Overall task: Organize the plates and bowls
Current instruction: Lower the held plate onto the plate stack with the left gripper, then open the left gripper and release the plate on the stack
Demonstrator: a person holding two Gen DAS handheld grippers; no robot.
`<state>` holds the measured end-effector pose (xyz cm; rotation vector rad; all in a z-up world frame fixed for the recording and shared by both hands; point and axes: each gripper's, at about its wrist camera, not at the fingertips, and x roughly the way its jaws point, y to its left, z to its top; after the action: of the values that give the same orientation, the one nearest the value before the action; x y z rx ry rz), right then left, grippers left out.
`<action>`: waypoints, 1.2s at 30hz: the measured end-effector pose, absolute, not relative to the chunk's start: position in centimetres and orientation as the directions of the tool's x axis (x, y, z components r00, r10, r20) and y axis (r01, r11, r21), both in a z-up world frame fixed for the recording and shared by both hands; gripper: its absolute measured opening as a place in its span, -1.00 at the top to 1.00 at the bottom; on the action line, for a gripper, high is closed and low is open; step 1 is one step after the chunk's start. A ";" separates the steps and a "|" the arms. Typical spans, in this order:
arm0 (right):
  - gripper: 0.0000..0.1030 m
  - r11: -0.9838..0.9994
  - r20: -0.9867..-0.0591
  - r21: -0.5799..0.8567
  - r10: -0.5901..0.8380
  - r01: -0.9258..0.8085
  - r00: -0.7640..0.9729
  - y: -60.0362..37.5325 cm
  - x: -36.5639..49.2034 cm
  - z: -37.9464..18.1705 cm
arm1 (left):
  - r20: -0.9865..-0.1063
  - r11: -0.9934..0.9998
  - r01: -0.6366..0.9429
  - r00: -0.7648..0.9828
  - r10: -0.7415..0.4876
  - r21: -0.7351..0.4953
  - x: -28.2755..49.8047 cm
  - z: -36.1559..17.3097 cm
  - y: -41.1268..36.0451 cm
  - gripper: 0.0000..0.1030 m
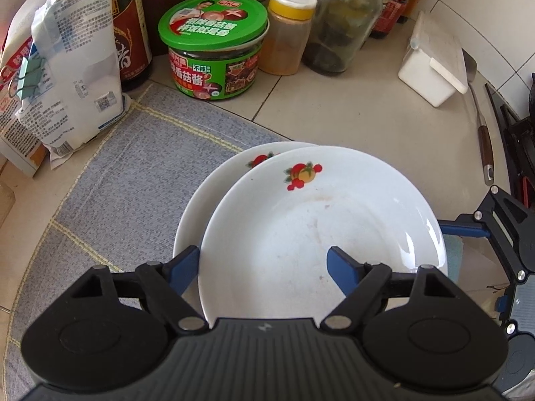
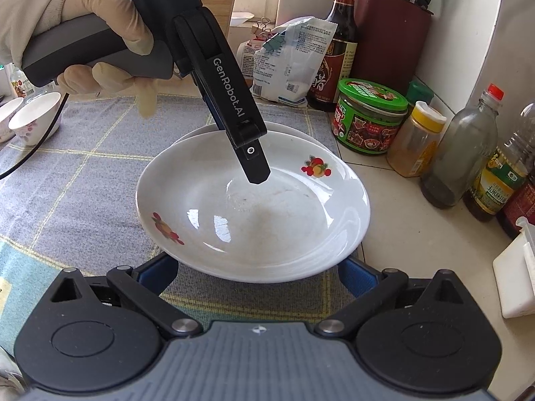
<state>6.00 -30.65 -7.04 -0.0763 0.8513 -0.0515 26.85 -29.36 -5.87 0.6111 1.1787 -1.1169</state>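
The upper plate [image 1: 321,220] is stacked slightly askew on a lower plate [image 1: 200,214] upon the grey cloth [image 1: 133,167]. The left gripper [image 1: 264,267] is spread wide astride its near rim, pads not seen pressing; the right gripper [image 2: 257,270] is likewise spread wide, its fingers hidden beneath the plate's edge

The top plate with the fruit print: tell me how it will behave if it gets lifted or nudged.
The top plate looks like glazed ceramic, so probably rigid and breakable. Its glossy highlights suggest a slippery rim. It sits off-centre on the lower plate, so a nudge may slide it sideways.
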 end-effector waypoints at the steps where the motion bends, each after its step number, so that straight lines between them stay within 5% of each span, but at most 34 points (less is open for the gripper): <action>1: -1.00 0.996 -0.750 -0.089 -0.077 0.015 0.657 -30.6 6.0 -7.0 | -0.934 0.373 0.914 -0.018 -0.357 -0.160 26.8 -5.8 -29.3 -0.59; 26: -1.00 0.994 -0.749 -0.113 -0.081 -0.007 0.657 -30.2 5.8 -7.0 | -0.910 0.401 0.905 0.041 -0.413 -0.141 26.4 -4.2 -27.7 -0.67; 36: -1.00 0.995 -0.730 -0.101 -0.076 0.003 0.679 -30.2 5.3 -6.3 | -0.819 0.411 0.912 0.229 -0.526 -0.009 21.9 0.1 -25.6 -0.69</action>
<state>5.27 -30.21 -6.29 -0.0945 0.8240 -0.0444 21.93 -25.64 0.07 0.5414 0.8534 -1.0583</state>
